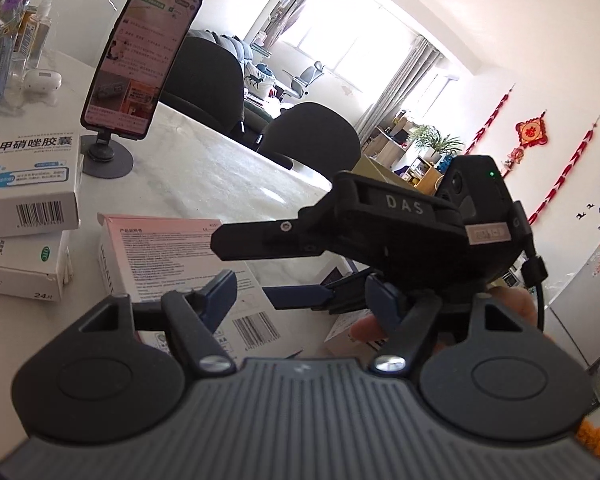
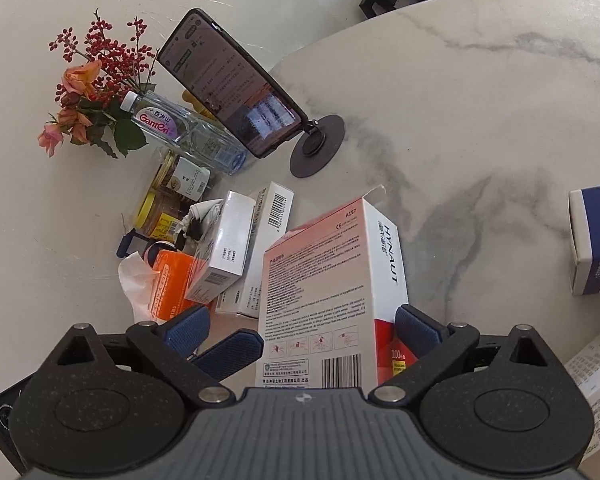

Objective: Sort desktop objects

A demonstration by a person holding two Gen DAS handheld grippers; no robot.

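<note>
A pink and white HYNAUT box (image 2: 324, 280) lies flat on the marble table (image 2: 480, 120); in the left wrist view the same box (image 1: 172, 248) sits just ahead. My right gripper (image 2: 302, 332) stands open astride the box's near end. Its right pad (image 2: 418, 330) is close against the box's side, while its left pad (image 2: 188, 330) is well clear. My left gripper (image 1: 302, 298) is open beside the box, holding nothing. One of its fingers (image 2: 232, 350) lies along the box's left side. In the left wrist view, the black right gripper (image 1: 278, 266) reaches in from the right.
A phone on a round stand (image 2: 236, 84) is upright behind the box. To the left are stacked white medicine boxes (image 1: 24, 176), an orange pack (image 2: 172, 280), jars (image 2: 168, 200), a water bottle (image 2: 180, 128) and flowers (image 2: 88, 92). A blue-striped box (image 2: 596, 240) sits right. Dark chairs (image 1: 308, 136) line the table's far edge.
</note>
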